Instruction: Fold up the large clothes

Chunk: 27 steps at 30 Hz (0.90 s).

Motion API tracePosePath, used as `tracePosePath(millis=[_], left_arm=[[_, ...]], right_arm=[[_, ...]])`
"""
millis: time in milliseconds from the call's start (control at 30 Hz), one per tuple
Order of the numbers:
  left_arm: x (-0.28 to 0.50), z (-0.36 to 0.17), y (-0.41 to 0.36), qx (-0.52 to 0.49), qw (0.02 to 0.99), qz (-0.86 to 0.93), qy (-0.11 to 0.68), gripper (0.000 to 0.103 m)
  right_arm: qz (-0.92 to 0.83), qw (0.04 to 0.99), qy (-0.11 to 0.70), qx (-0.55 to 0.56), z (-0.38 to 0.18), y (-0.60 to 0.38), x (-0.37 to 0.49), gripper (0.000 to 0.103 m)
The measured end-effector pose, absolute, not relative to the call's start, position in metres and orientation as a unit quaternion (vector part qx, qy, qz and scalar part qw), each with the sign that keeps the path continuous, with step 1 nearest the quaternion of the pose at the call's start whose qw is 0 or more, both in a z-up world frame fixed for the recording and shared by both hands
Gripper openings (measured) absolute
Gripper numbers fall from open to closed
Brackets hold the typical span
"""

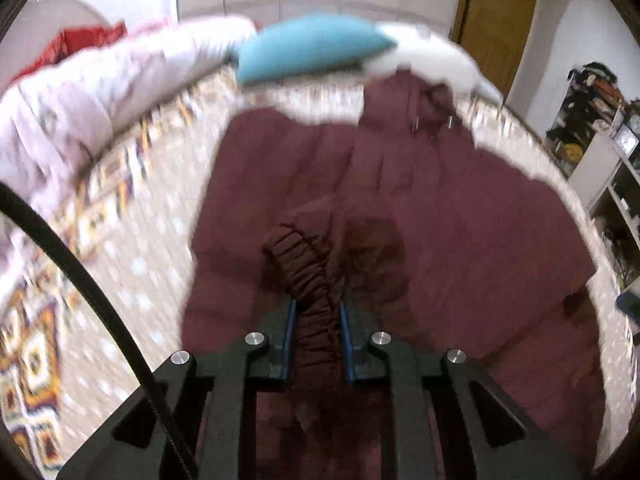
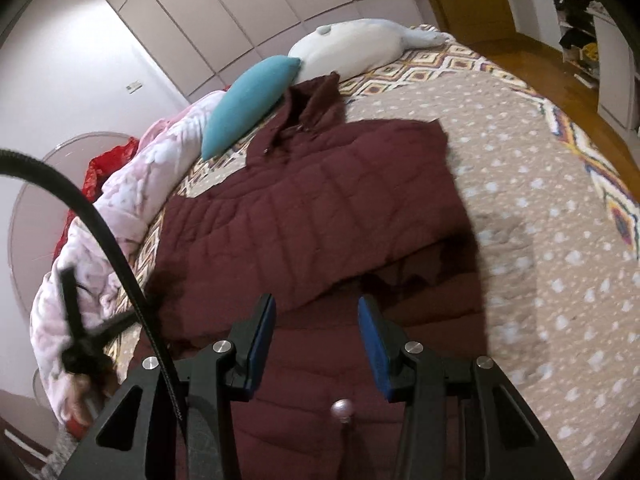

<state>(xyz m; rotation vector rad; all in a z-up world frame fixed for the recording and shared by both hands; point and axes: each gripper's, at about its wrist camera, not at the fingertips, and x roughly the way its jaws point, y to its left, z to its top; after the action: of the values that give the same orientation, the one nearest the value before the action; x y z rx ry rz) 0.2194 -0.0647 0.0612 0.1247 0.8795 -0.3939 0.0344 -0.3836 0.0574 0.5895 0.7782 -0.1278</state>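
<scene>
Item: maroon puffer jacket (image 2: 320, 200), spread on bed (image 2: 540, 240), hood toward blue pillow (image 2: 248, 104). L gripper (image 1: 318, 320): pinching gathered sleeve cuff (image 1: 304, 268), held above jacket body. R gripper (image 2: 316, 328): spread, holding nothing, over hem end. Step, est.: sleeve fold-in. Next: lay cuff across body, release; R to pick up an edge.

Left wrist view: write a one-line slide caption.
Left gripper clamps the elastic cuff of a maroon puffer jacket spread on the patterned bedspread.
</scene>
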Motion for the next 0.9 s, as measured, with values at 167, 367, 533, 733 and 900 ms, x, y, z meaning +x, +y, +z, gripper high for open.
tracePosePath(millis=[167,367,533,733,900], left_arm=[[0.252,0.107,-0.075,0.112,0.912,-0.154,0.363,0.018],[0.306,0.105,-0.090,0.145,0.912,-0.129,0.361,0.018],[0.338,0.046,-0.093,0.153,0.891,-0.110,0.413,0.018],[0.351,-0.001,-0.086,0.131,0.882,-0.110,0.440,0.026],[0.345,-0.006,-0.092,0.145,0.885,-0.104,0.429,0.029]], right_arm=[[-0.073,0.891,0.362,0.263,0.069,-0.388,0.055,0.047],[-0.080,0.896,0.369,0.232,0.068,-0.383,0.093,0.047],[-0.126,0.879,0.413,0.202,0.032,-0.391,0.146,0.047],[-0.152,0.866,0.428,0.208,0.004,-0.408,0.157,0.047],[-0.148,0.861,0.435,0.217,-0.007,-0.415,0.161,0.047]])
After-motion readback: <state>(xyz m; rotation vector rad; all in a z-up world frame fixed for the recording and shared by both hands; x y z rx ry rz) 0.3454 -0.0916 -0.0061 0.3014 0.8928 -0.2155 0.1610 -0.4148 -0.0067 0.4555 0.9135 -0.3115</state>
